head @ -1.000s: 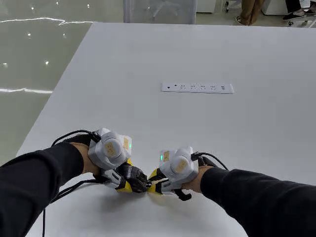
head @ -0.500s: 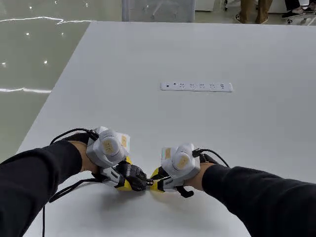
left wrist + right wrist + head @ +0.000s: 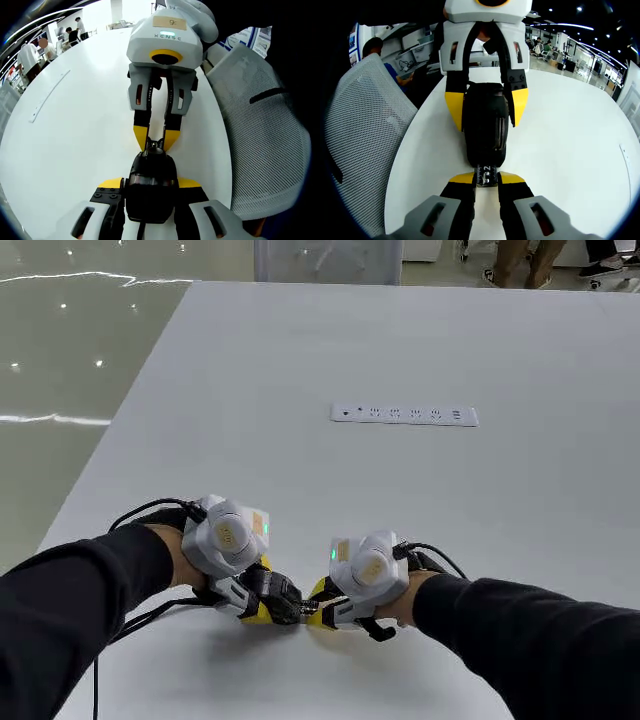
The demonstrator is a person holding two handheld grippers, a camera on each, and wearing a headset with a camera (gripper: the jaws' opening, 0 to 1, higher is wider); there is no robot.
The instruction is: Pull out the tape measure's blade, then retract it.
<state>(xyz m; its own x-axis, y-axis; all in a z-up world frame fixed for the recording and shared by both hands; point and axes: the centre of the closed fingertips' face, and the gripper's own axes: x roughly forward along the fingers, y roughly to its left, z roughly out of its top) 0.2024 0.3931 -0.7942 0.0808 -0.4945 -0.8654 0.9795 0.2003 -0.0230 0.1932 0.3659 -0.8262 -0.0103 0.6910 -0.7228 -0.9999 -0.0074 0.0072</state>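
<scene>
Left gripper [image 3: 150, 182] clamped tape measure [image 3: 485, 125]; right gripper [image 3: 156, 140], at 3 o'clock, pinched blade [image 3: 486, 176]. No travel in the last second, so pull-out had barely started.

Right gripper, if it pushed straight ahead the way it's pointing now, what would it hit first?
The black tape measure case, directly ahead and close: the right gripper is shut on the numbered blade tip emerging from it. The left gripper clamps that case from the far side.
</scene>
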